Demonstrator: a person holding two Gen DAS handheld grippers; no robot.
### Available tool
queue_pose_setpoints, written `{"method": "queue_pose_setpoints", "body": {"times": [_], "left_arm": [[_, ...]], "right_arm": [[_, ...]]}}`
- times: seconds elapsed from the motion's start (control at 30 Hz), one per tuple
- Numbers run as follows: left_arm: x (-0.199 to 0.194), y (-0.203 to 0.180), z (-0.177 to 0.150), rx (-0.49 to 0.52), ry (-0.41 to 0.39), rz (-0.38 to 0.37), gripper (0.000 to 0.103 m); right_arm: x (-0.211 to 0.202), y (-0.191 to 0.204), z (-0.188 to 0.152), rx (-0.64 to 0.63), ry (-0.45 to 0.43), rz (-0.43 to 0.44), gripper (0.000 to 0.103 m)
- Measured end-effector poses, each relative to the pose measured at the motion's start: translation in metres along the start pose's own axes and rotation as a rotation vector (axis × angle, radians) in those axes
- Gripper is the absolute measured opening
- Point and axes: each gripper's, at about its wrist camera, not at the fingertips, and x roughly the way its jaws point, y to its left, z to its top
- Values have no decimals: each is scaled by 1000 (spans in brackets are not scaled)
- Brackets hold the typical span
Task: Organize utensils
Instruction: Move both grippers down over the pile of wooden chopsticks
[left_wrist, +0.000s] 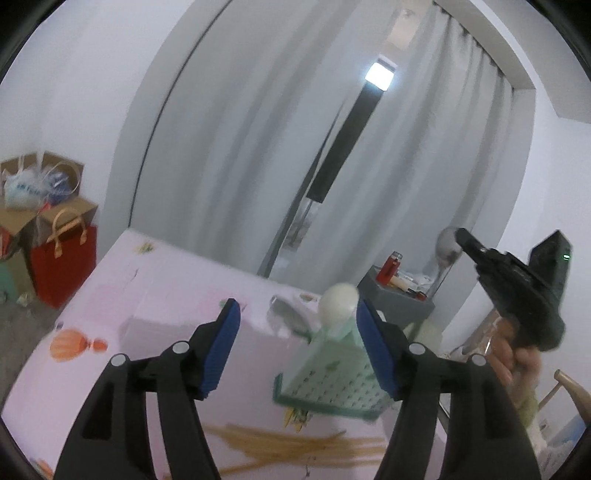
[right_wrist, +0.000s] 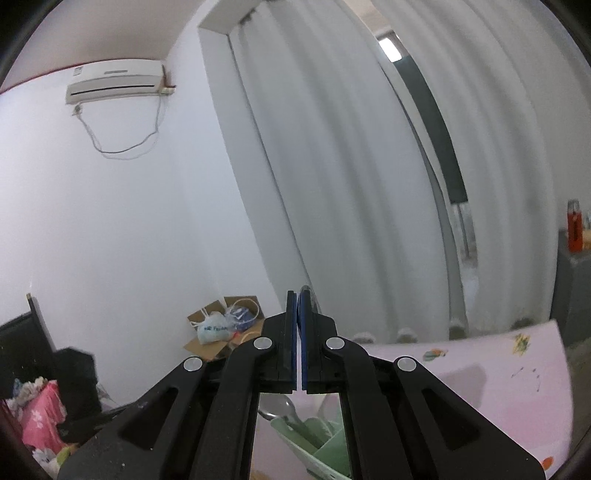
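Utensil holder (left_wrist: 332, 376), pale green and perforated, lower centre-right of the left wrist view on the pink tablecloth (left_wrist: 147, 295), white spoon (left_wrist: 338, 295) upright inside. Left gripper (left_wrist: 297, 350) released, nothing between the pads. Right gripper (right_wrist: 297, 332) clenched on a thin metal utensil (right_wrist: 308, 295), tip just visible. Chopsticks (left_wrist: 295, 446) scattered along the bottom.

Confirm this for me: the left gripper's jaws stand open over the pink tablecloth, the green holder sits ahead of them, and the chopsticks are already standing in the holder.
Not quite. The left gripper is open over the pink tablecloth with the green holder ahead, but the chopsticks lie loose on the cloth in front of the holder, not in it. The left wrist view shows this.
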Motion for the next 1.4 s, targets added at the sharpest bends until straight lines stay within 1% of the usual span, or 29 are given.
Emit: {"method": "queue_pose_setpoints", "body": {"times": [0.13,0.23,0.3,0.4,0.5,0.63,0.67,0.77,1.0,1.1,1.13,1.2,1.23,1.33,1.37,1.4], "left_arm": [[-13,13,-21,-42,31,33,64],[-17,23,-35,-69,67,59,64],[-22,30,-46,-92,88,71,64],[-25,36,-57,-118,111,85,64],[-26,45,-62,-128,121,91,64],[-30,44,-70,-129,127,95,64],[-31,45,-71,-128,128,96,64],[-33,40,-75,-112,133,101,65],[-36,32,-86,-72,152,114,66],[-37,27,-90,-47,158,120,66],[-37,25,-92,-36,161,123,66],[-36,22,-96,-21,172,122,66],[-35,20,-99,-20,182,114,66],[-29,15,-110,-39,223,78,66],[-26,14,-114,-44,241,65,66],[-22,11,-120,-48,263,53,66]], "right_arm": [[10,-14,-20,31,47,-30,0],[4,-25,-38,36,88,-80,0],[-2,-28,-42,29,110,-111,0],[-13,-31,-50,4,137,-161,0],[-23,-28,-56,-33,164,-206,1],[-28,-17,-63,-112,215,-273,3],[-32,-10,-65,-150,212,-299,3],[-41,-2,-63,-193,191,-324,3],[-73,6,-66,-227,164,-370,5],[-86,13,-69,-229,171,-354,8],[-87,16,-73,-233,184,-342,8],[-81,17,-80,-229,222,-306,14],[-77,17,-85,-222,256,-273,15],[-48,19,-111,-188,431,-147,19],[-40,19,-118,-185,470,-124,19],[-28,20,-129,-185,528,-97,19]]}}
